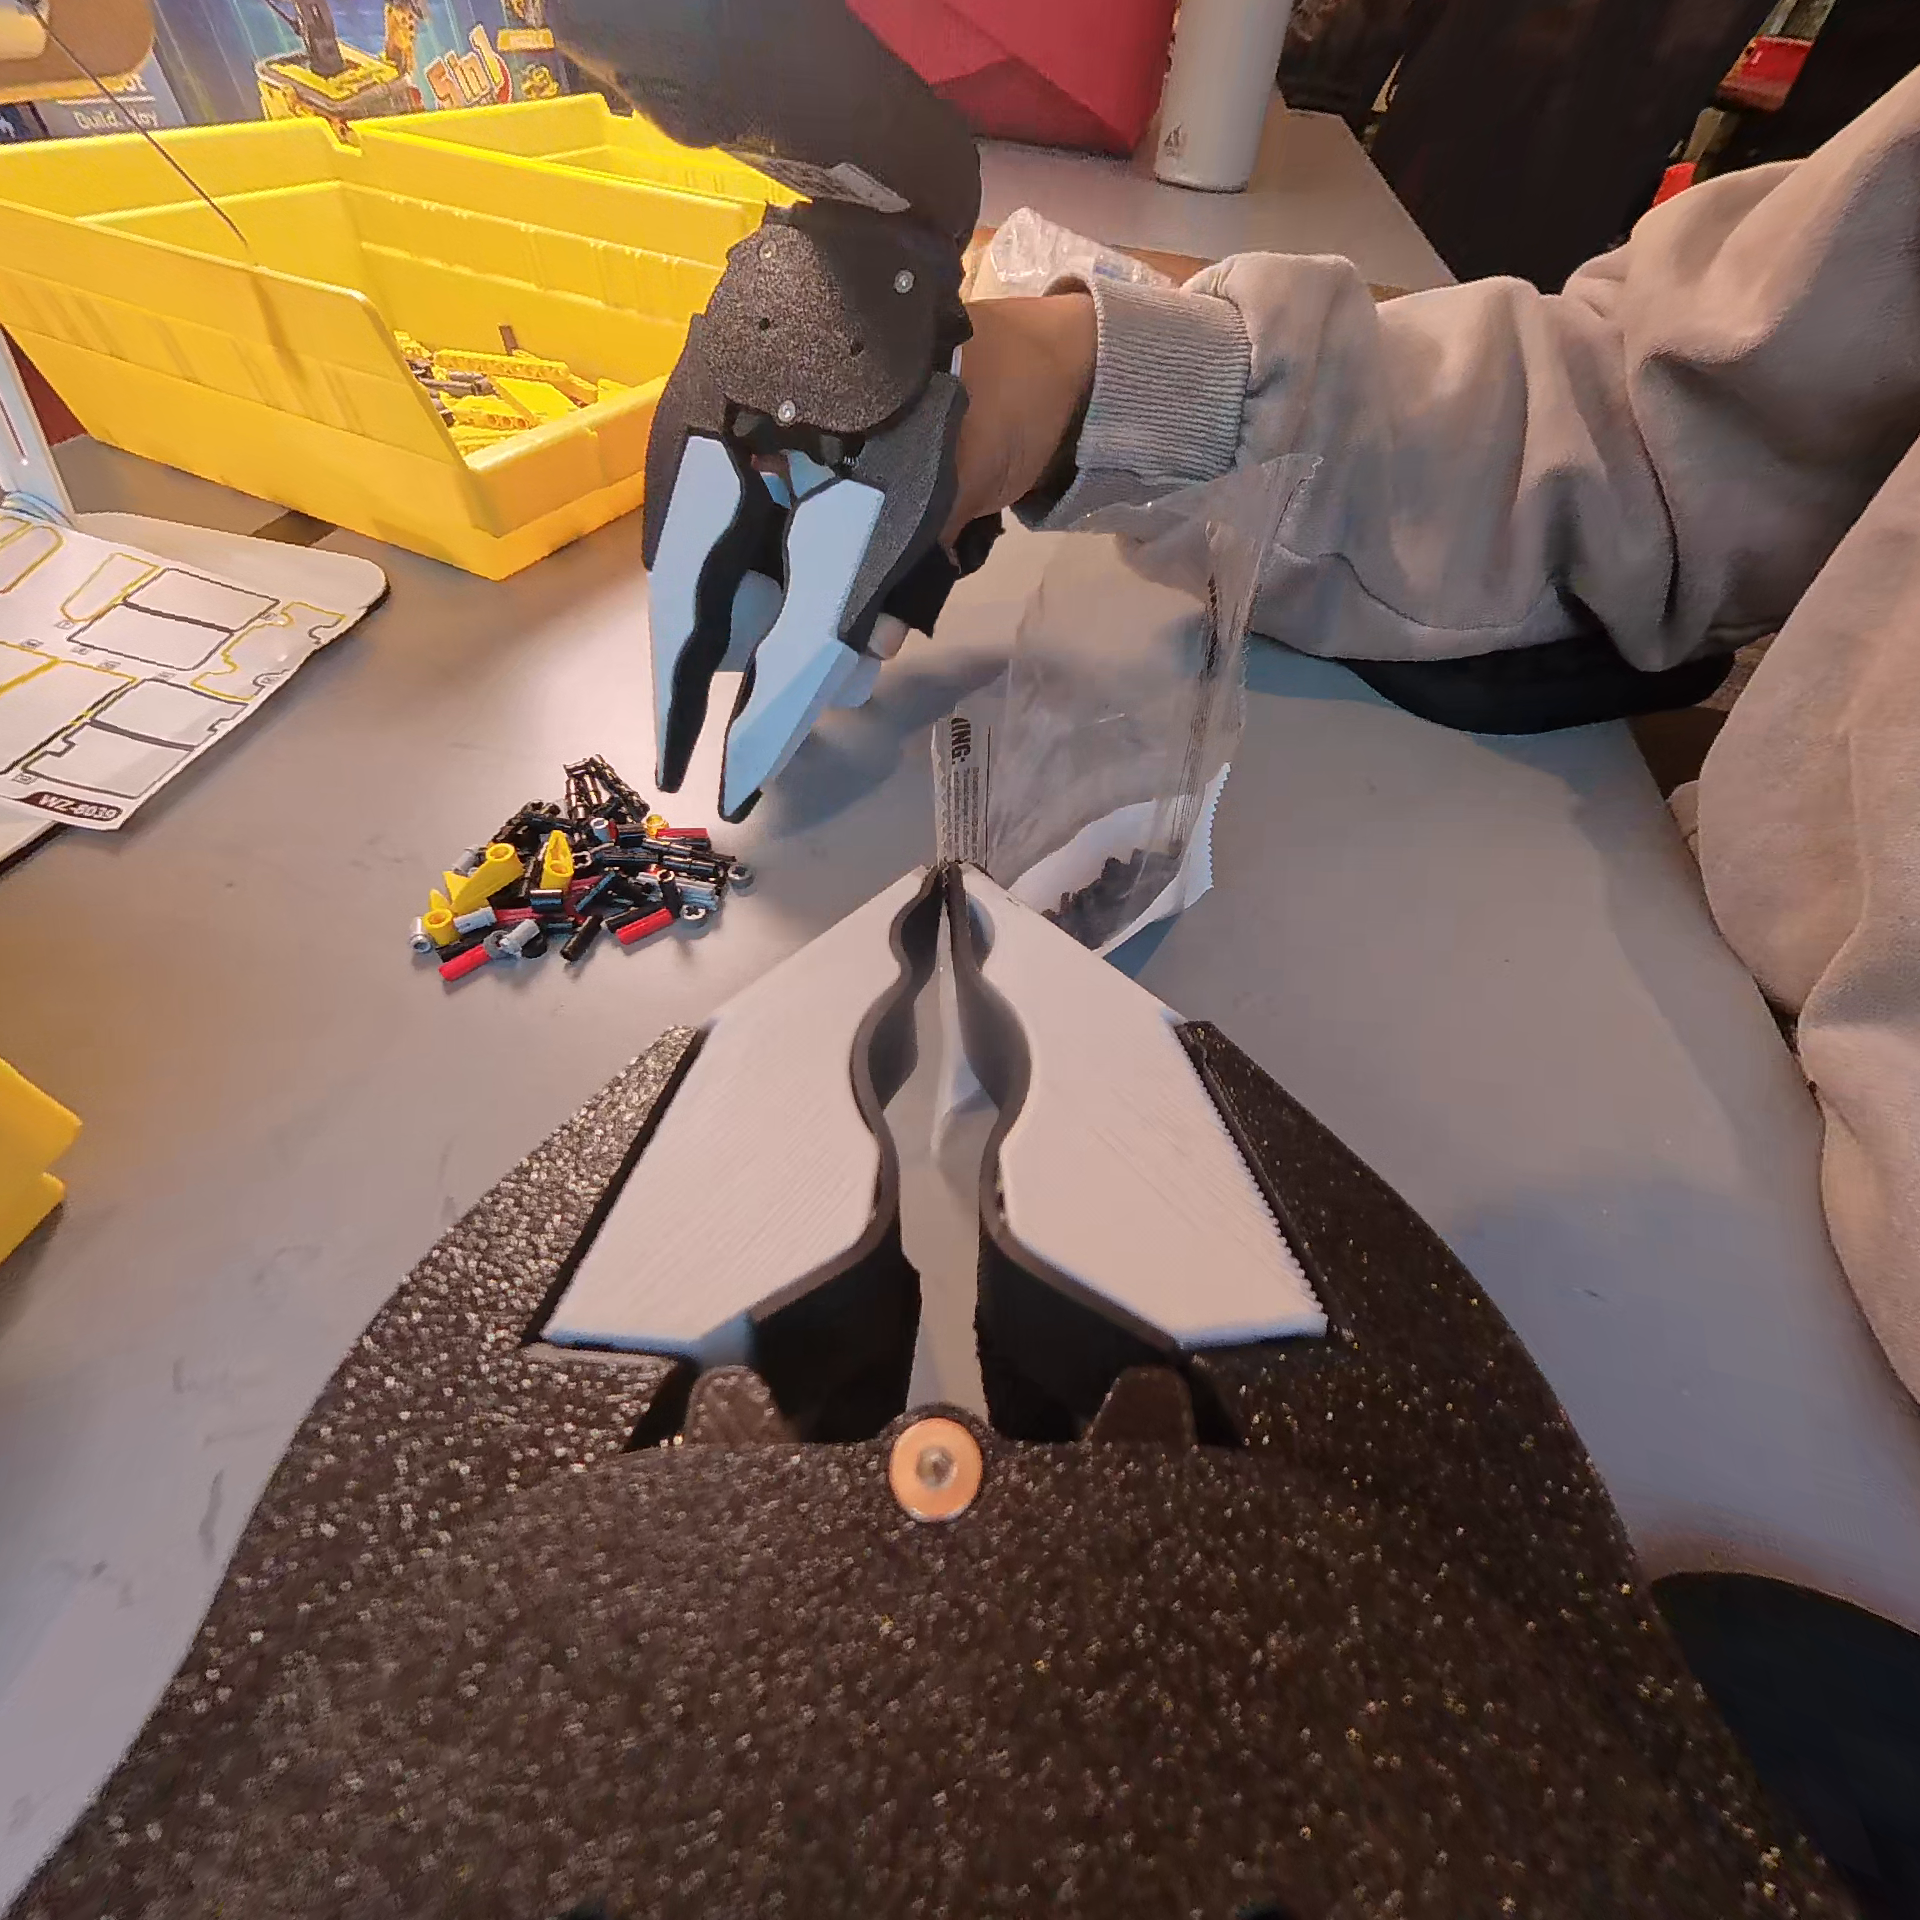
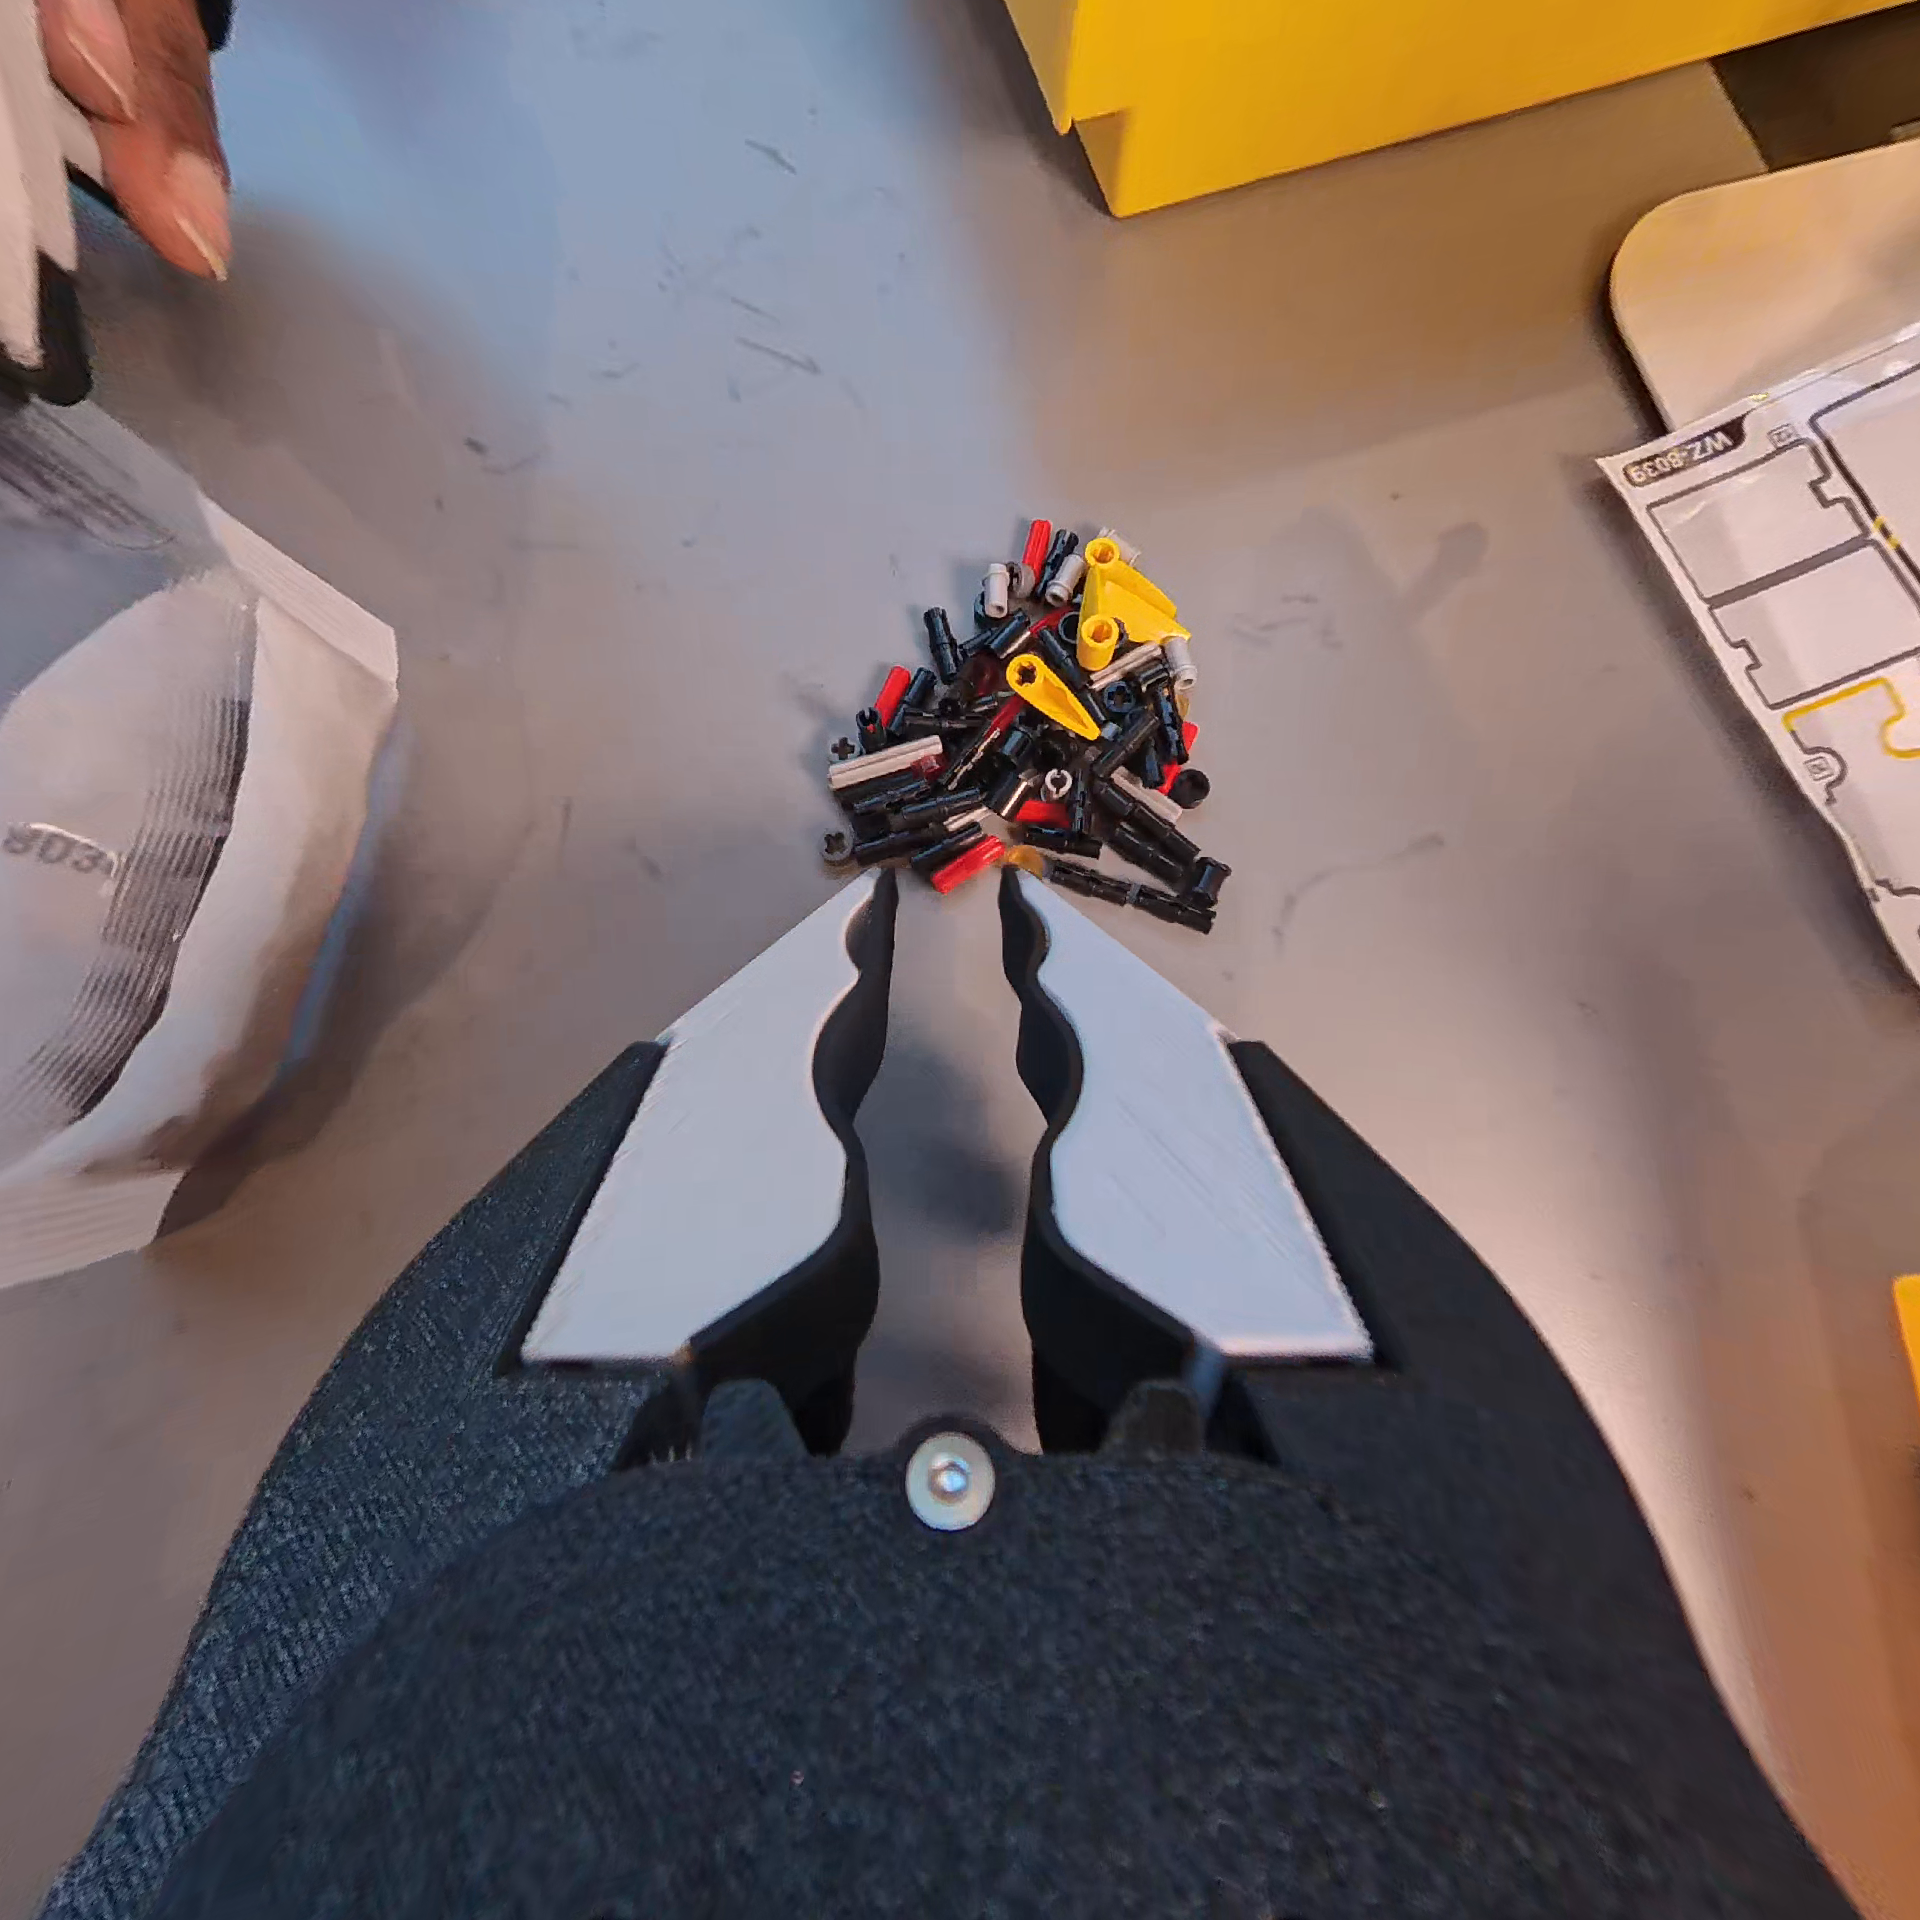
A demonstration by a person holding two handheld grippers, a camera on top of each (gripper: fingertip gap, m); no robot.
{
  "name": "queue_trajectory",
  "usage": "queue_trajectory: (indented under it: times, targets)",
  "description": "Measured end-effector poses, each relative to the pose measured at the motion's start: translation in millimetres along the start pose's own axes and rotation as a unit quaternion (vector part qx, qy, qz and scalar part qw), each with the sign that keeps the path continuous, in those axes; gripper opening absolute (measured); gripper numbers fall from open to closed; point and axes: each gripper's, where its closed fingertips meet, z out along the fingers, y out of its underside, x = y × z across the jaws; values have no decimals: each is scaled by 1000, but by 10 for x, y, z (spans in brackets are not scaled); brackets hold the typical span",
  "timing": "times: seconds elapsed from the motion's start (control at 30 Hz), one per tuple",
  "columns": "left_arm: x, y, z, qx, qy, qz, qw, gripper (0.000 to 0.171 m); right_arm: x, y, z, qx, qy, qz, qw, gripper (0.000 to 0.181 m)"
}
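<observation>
Two grippers (image 1: 948, 878) (image 2: 948, 878) beside parts pile (image 2: 1023, 727), seemingly apart.

Bare grey table (image 2: 644, 436) lay on the near side of the pile of small parts (image 2: 1023, 732). A yellow bin (image 1: 343, 343) stood behind it, a printed sheet (image 1: 135, 665) lay to one side, and a clear plastic bag (image 1: 1112, 748) hung on the other side.

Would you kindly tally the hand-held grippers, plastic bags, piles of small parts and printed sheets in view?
Hand-held grippers: 2 (left hand-held gripper, right hand-held gripper)
Plastic bag: 1
Pile of small parts: 1
Printed sheet: 1
Total: 5
</observation>
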Motion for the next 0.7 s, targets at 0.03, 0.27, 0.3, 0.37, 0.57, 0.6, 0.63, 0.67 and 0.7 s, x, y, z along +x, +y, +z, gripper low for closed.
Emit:
queue_trajectory:
  times: [0.03,0.27,0.3,0.37,0.57,0.6,0.63,0.67,0.7]
  targets:
    - [1,2,1,-1,0,0,1000,0,11,11,26,-7,8,-2,1000,19]
    - [4,-3,-4,-1,-1,2,1000,0,46,13,105,-24,42,15,999,12]
    - [4,-4,-4,-1,-1,2,1000,0,68,28,105,-30,51,8,998,10]
    - [6,-7,-7,0,-1,3,1000,0,69,42,96,-35,51,4,998,10]
    - [4,-5,-5,0,-1,2,1000,0,108,68,73,-41,62,13,997,10]
    - [4,-4,-4,-1,-1,2,1000,0,103,65,76,-42,62,17,997,8]
    - [4,-4,-4,-1,-1,2,1000,0,86,63,83,-42,58,19,997,5]
    - [4,-4,-4,-1,-1,2,1000,0,86,58,87,-41,61,19,997,4]
    - [4,-5,-5,0,-1,2,1000,0,86,58,86,-40,60,17,997,4]
